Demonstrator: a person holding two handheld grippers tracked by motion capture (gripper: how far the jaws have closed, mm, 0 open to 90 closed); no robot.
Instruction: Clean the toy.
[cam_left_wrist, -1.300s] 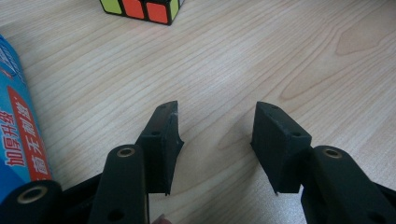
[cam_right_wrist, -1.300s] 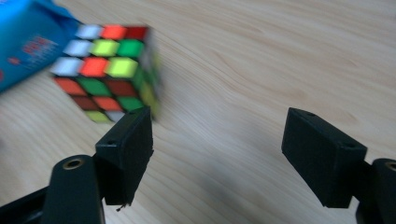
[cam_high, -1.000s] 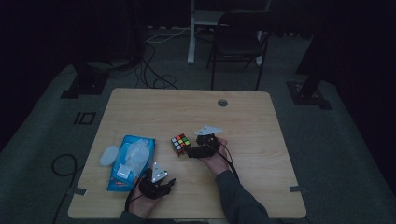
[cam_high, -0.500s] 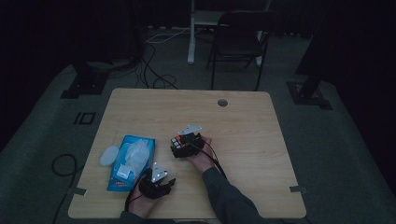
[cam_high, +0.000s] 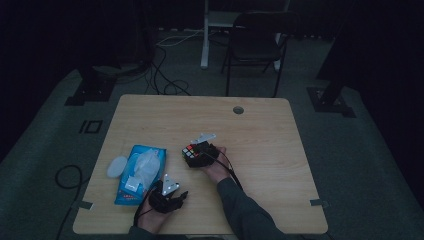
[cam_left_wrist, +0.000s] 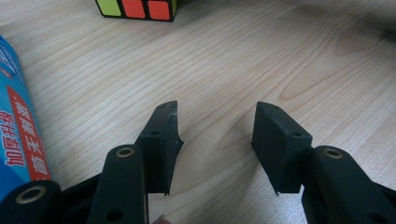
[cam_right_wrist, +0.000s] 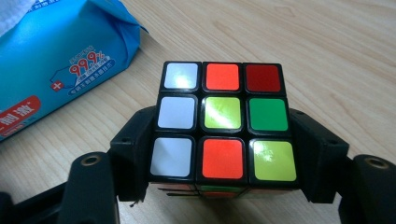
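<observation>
I see a dim room: grey carpet floor (cam_high: 360, 165), a dark chair (cam_high: 255, 45) beyond the wooden worktop (cam_high: 165, 115), cables (cam_high: 162, 75) trailing.

— That bench (cam_right_wrist: 299, 42) looks like pale wood, matt, with the grain plain to see at the upper right of the right gripper view.

— And the cube (cam_right_wrist: 223, 122)? Glossy plastic, black frame, smooth stickers that catch the light.

— The blue wipes pack (cam_right_wrist: 56, 60) at the upper left is thin plastic film, shiny and crinkled.

— The fingers (cam_left_wrist: 164, 140) of the left gripper (cam_left_wrist: 215, 135) are matt black plastic, a bit rough at the edges, with brass-looking metal rings lower down.
</observation>
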